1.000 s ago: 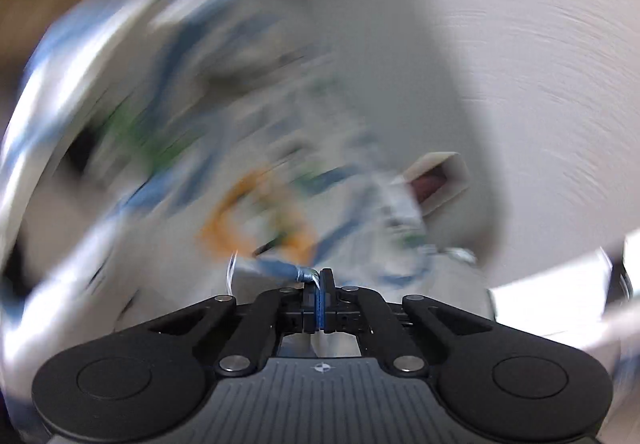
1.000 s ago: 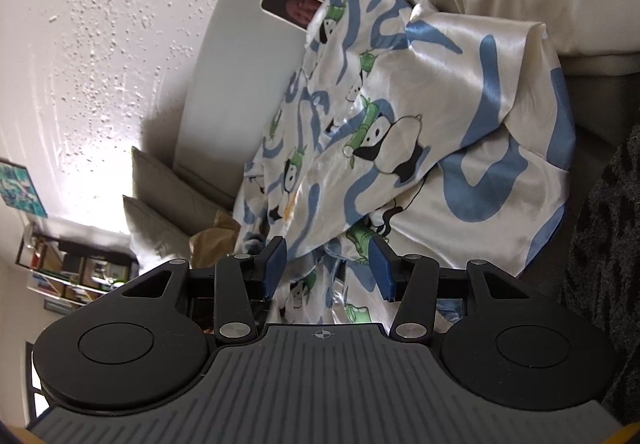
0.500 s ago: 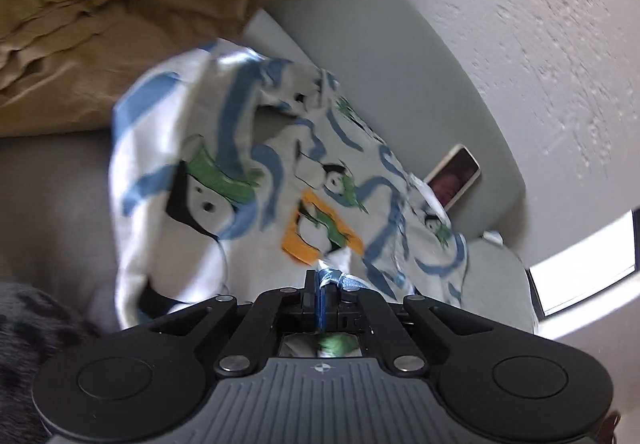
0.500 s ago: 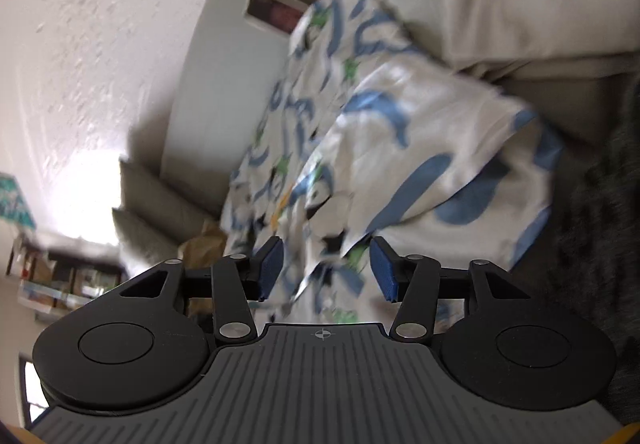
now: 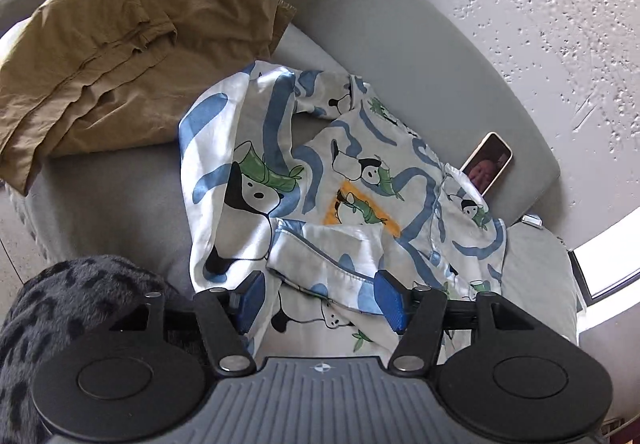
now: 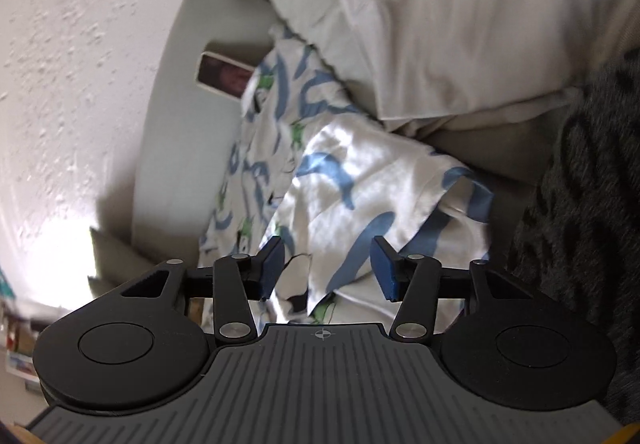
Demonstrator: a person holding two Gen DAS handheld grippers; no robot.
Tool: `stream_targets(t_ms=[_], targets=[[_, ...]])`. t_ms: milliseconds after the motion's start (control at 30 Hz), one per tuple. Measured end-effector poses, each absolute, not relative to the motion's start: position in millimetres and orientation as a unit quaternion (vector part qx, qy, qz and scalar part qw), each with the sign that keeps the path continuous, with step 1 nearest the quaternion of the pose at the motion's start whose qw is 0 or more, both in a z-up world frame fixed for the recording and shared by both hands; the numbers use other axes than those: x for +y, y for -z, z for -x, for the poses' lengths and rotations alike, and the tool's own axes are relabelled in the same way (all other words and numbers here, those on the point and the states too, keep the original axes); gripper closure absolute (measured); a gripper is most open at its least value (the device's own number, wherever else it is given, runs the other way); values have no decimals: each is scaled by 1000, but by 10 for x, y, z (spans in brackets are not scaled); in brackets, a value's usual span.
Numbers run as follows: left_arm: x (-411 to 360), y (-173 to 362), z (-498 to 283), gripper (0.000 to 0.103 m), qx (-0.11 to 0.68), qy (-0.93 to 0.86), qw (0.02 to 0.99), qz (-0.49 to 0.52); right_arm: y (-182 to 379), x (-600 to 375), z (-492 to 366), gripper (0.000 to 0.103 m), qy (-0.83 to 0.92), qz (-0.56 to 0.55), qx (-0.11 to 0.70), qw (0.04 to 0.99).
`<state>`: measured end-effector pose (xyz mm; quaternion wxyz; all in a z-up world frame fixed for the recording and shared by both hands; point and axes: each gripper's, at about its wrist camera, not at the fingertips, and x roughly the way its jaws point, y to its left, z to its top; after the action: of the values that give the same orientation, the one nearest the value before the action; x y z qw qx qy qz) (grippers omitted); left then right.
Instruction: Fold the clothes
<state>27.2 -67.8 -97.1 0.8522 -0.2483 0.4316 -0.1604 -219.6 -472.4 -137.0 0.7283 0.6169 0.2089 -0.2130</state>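
A white satin garment with blue swirls and pandas [image 5: 320, 180] lies crumpled on a grey sofa seat [image 5: 104, 204]. My left gripper [image 5: 320, 300] is open just above the garment's near edge, a folded flap lying between the blue pads without being held. In the right wrist view the same garment [image 6: 344, 180] spreads in front of my right gripper [image 6: 326, 268], which is open and empty over its near edge.
A tan garment [image 5: 120, 44] lies on the sofa at the far left. A phone [image 5: 486, 164] leans on the backrest [image 5: 400, 44], also in the right wrist view [image 6: 224, 76]. A dark spotted fleece [image 5: 60, 308] sits near left. A cream pillow [image 6: 460, 12] lies beside the garment.
My left gripper was shut on the garment's edge and has opened, letting it drop onto the sofa. My right gripper stayed open and moved closer over the garment.
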Motion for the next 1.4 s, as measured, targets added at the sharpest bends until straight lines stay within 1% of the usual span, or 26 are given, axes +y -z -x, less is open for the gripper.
stream_targets(t_ms=[67,100,200,300,333,367,400,433,500,600,700,733,800,833,900,933,967,1000,1033,1100,1167,1300,1400], targets=[[-706,950,-239,45,429,169,850,254,1417,-4714,2196,53,234,-621,218,716],[-748,959,-255,45,429,173,848,258,1441,-4709,2191,55,248,-617,227,711],[-794,997,-286,46,431,179,843,267,1518,-4728,2151,55,290,-600,248,703],[-764,1000,-291,46,430,175,843,270,1567,-4771,2093,56,303,-590,231,712],[-743,993,-292,46,428,173,845,272,1568,-4781,2066,59,305,-582,226,719],[-717,980,-296,46,425,171,846,272,1565,-4792,2032,67,309,-570,227,727],[-688,962,-300,46,422,169,848,272,1562,-4807,2002,98,312,-557,234,733],[-660,941,-307,46,417,166,852,270,1547,-4822,2004,102,315,-548,236,738],[-616,897,-324,46,407,160,860,261,1472,-4847,2062,102,328,-531,227,748],[-659,864,-380,46,411,165,868,226,1301,-4930,2167,103,365,-496,205,761],[-870,858,-397,44,428,201,865,169,1254,-5065,2212,101,371,-499,196,758],[-973,858,-373,44,432,219,862,150,1268,-5100,2188,90,357,-507,203,758],[-1170,856,-297,44,430,253,857,128,1276,-5119,2151,84,342,-514,218,756],[-1260,863,-275,44,427,264,856,124,1263,-5107,2158,76,339,-516,217,756],[-1402,913,-281,47,429,277,850,131,1231,-5076,2184,61,334,-526,213,753],[-1447,941,-317,52,435,279,845,137,1206,-5056,2191,60,331,-527,218,752],[-1484,955,-354,64,439,281,842,139,1178,-5035,2195,60,330,-526,228,750],[-1521,952,-382,68,441,284,841,135,1147,-5004,2204,60,326,-523,239,751],[-1557,913,-382,69,436,288,845,116,1111,-4963,2220,60,318,-517,251,754],[-1644,808,-335,66,428,297,852,48,1038,-4865,2251,60,298,-505,275,762],[-1700,746,-294,61,454,299,840,-13,970,-4718,2270,60,262,-487,302,776],[-1479,790,-210,60,521,331,787,3,882,-4440,2302,60,172,-466,336,800],[-1312,865,-53,60,545,332,770,-17,802,-4272,2316,59,160,-431,345,818]])
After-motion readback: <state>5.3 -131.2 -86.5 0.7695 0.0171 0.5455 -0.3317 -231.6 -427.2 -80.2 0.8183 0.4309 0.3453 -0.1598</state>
